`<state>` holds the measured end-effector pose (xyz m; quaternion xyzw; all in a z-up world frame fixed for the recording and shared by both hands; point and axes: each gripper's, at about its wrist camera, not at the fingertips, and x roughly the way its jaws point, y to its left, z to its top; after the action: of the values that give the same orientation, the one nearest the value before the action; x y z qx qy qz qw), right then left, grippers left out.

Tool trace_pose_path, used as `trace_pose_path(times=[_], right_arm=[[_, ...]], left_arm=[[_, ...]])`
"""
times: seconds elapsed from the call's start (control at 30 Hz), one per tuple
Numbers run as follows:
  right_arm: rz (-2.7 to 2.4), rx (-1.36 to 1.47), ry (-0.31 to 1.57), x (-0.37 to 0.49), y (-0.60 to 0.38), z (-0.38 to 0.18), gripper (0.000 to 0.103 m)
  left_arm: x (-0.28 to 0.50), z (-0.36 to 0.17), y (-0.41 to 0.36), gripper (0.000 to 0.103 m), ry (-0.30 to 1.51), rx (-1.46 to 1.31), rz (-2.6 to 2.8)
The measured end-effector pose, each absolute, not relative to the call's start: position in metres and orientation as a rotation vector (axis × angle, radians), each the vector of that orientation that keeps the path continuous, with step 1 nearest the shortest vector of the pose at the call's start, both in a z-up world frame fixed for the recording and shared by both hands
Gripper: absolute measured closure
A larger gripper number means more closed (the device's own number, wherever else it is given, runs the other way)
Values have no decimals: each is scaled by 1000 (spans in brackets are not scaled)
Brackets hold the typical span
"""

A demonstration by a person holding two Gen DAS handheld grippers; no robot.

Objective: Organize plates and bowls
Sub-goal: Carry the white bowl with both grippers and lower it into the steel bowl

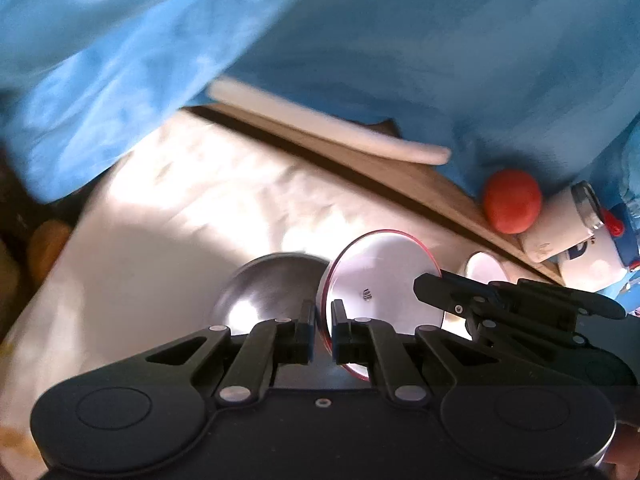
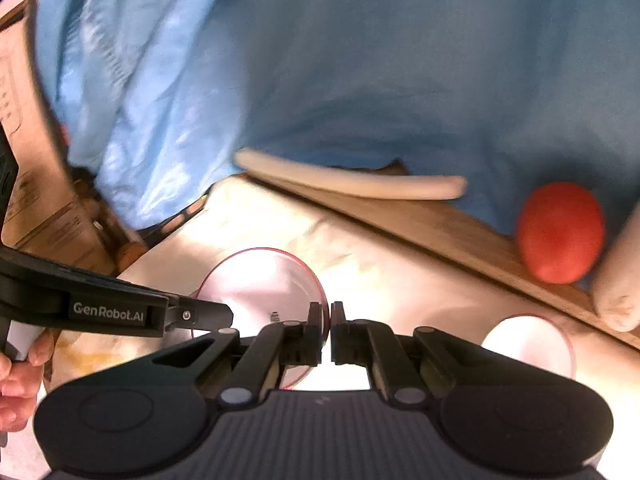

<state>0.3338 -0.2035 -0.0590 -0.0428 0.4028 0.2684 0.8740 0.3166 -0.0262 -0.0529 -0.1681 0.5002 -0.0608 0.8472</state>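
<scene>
A white plate with a red rim [image 1: 380, 280] hangs tilted on edge above the cream cloth, its underside with a small mark facing the left wrist camera. My left gripper [image 1: 323, 322] is shut on its near rim. My right gripper [image 1: 420, 280] pinches the plate's right edge. In the right wrist view the same plate [image 2: 260, 284] is held by my right gripper [image 2: 330, 320], and my left gripper [image 2: 226, 314] reaches in from the left. A steel bowl [image 1: 268, 292] lies just behind the plate on the left. A small white bowl with a red rim [image 2: 528, 344] sits to the right.
Blue sheeting [image 1: 360, 40] drapes over the back. A wooden board [image 2: 440, 224] runs along the cloth's far edge, with a white roll [image 2: 352, 182] and a red ball [image 2: 560, 232] on it. A white bottle [image 1: 568, 224] lies at right. Cardboard boxes [image 2: 36, 184] stand at left.
</scene>
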Motion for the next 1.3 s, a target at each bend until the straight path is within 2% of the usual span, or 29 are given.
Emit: trace_pose_path(times=[0.7,1.2,1.3], right_arm=[[593,-105,997,340,-169,-99,99],[601,-95,1026,347,-168,-105,98],[608,-95,1023,347,-168,-104,92]], left_arm=[[307,-89,2,96,1162,-398,-53],[315,-91,-3,94,1141,-335,-27],[315,-90,-3,91,1134,-332,-24]])
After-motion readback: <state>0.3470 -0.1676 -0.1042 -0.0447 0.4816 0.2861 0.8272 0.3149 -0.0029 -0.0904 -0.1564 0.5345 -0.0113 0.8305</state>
